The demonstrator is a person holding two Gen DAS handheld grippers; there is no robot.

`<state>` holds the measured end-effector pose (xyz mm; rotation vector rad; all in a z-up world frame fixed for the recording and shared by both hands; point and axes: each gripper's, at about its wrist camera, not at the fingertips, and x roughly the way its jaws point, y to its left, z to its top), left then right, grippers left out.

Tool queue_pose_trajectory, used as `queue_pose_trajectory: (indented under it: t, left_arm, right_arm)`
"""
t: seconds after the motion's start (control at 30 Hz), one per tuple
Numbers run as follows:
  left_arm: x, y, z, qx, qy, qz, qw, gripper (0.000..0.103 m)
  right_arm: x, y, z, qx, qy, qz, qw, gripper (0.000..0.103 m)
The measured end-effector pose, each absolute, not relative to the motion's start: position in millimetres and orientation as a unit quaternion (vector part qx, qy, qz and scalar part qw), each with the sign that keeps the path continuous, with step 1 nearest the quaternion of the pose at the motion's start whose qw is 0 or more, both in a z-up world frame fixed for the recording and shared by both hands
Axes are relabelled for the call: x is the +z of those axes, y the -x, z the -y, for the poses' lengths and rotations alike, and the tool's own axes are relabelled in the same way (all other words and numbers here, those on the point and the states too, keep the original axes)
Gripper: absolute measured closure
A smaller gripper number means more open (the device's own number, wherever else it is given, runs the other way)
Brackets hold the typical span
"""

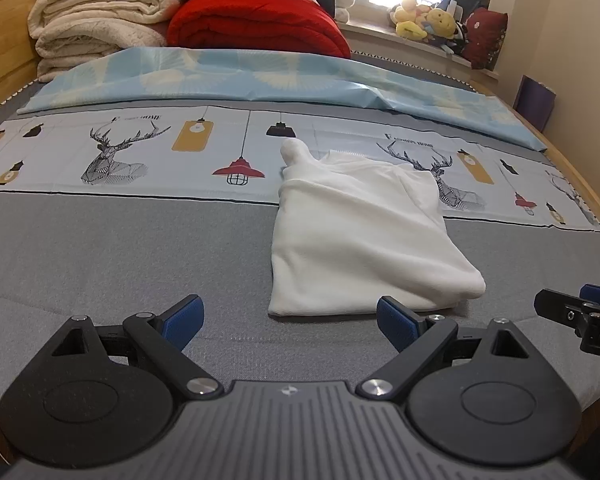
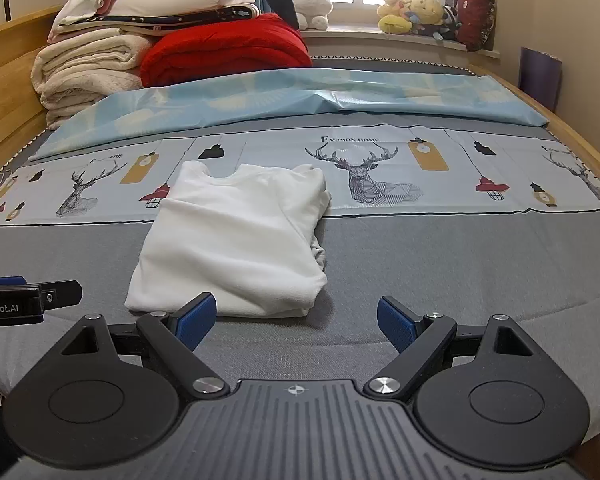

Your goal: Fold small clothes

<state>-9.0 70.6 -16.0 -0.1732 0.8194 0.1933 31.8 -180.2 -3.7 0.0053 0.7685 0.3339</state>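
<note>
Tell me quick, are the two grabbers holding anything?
Left gripper: open, holding nothing, just short of the folded white cotton garment.
Right gripper: open, holding nothing, near the garment's front edge.

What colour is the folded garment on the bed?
Plain white garment; clearest in the right wrist view.

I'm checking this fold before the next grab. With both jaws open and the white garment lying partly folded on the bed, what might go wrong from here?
1. The white garment has bunched layers at its right edge; a pinch there may catch only the top layer and undo the fold.
2. One sleeve end pokes out at the far side and may stay loose.
3. The left gripper and right gripper sit close together and might collide.
</note>
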Motion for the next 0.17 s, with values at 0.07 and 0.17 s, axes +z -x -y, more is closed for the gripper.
queue_pose_trajectory:
  t: [0.07,0.17]
  left_arm:
    - [-16.1,9.0,-70.6,0.094,0.084,-0.397,0.909,0.007]
    - [-16.1,8.7,-70.8,0.094,0.085,-0.398,0.909,0.007]
  right_arm:
    - [-3.2,-31.7,180.3,0.162,-0.002,-0.373,0.914,0.015]
    - [-3.2,-31.6,180.1,0.162,-0.003,-0.373,0.914,0.015]
